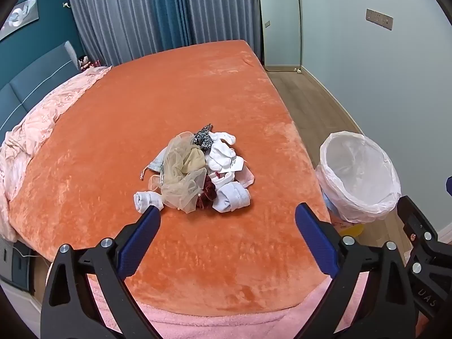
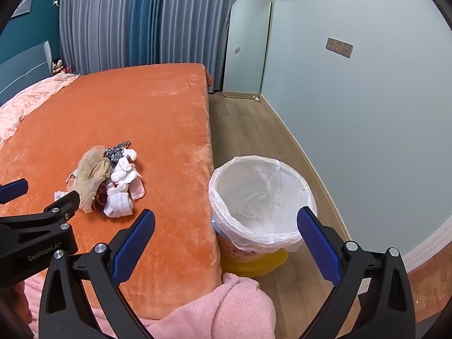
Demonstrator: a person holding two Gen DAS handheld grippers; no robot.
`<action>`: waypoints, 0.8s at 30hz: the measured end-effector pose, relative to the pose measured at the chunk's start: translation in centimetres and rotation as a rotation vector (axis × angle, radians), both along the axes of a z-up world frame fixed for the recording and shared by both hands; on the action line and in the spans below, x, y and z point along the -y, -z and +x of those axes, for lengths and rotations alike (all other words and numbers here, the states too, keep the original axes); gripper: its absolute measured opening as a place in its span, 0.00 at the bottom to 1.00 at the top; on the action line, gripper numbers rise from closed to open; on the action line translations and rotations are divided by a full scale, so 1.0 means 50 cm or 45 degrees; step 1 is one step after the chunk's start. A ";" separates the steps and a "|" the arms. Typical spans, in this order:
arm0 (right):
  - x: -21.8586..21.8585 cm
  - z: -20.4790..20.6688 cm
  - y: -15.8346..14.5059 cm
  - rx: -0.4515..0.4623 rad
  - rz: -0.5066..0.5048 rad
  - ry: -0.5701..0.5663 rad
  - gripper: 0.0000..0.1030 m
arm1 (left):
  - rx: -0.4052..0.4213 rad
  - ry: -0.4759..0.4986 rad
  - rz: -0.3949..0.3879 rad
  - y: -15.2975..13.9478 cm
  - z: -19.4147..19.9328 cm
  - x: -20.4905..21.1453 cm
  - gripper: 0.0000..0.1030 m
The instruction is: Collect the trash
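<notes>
A pile of small soft items (image 1: 195, 169) lies on the orange bed cover (image 1: 175, 90): white rolled socks, beige mesh, a leopard-print piece, a dark red scrunchie and a paper tag. It also shows in the right wrist view (image 2: 107, 180). A bin lined with a white bag (image 1: 358, 175) stands on the floor at the bed's right side, also seen in the right wrist view (image 2: 260, 197). My left gripper (image 1: 227, 212) is open and empty, just short of the pile. My right gripper (image 2: 226, 220) is open and empty, over the bed's edge beside the bin.
A pink quilt (image 1: 42, 124) lies bunched along the bed's left side by a teal headboard (image 1: 34, 79). Pink fleece (image 2: 226, 310) hangs at the near bed edge. Wood floor (image 2: 248, 130), a leaning mirror (image 2: 245, 45) and curtains (image 1: 158, 11) lie beyond.
</notes>
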State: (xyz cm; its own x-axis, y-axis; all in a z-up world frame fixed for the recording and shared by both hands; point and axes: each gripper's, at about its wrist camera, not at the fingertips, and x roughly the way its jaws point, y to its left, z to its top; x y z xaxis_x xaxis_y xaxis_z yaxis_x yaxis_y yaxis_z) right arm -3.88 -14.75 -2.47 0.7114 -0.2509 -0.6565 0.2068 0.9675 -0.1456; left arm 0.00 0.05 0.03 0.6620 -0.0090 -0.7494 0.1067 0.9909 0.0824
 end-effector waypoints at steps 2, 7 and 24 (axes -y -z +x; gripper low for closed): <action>0.001 0.001 -0.002 0.000 -0.002 -0.001 0.93 | 0.009 -0.003 0.003 -0.001 -0.001 0.000 0.89; 0.004 0.006 -0.008 0.001 -0.004 -0.005 0.93 | 0.015 -0.002 -0.003 0.008 -0.007 0.005 0.89; 0.006 0.012 -0.043 0.029 -0.019 -0.003 0.93 | 0.047 -0.026 -0.027 -0.023 -0.004 -0.011 0.88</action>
